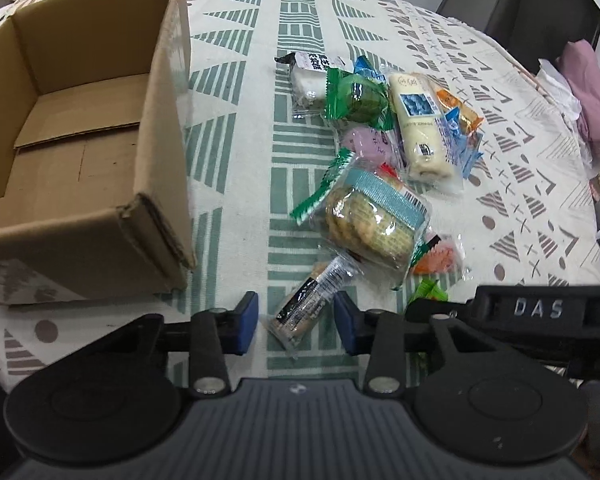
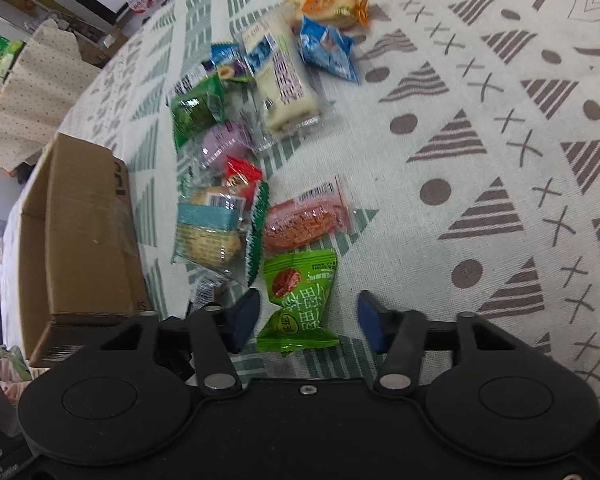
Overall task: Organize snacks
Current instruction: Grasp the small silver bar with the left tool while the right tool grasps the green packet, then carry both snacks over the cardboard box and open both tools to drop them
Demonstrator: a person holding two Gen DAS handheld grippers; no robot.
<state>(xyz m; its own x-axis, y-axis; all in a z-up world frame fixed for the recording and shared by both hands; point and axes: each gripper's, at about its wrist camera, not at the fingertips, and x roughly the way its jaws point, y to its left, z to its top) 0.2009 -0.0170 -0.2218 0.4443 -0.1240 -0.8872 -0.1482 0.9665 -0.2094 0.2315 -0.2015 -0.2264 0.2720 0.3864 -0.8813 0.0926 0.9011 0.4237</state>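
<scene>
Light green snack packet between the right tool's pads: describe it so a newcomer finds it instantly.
Start at the open brown cardboard box, then scan the snack pile beside it on the patterned tablecloth. The light green crinkled packet lies nearest the camera, below the pink wafer pack; only it shows a red date picture.

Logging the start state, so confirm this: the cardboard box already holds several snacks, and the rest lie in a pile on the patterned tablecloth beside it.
Not quite. The cardboard box holds no snacks: the left wrist view shows its bare bottom. The snacks do lie in a pile on the patterned tablecloth beside it.
</scene>
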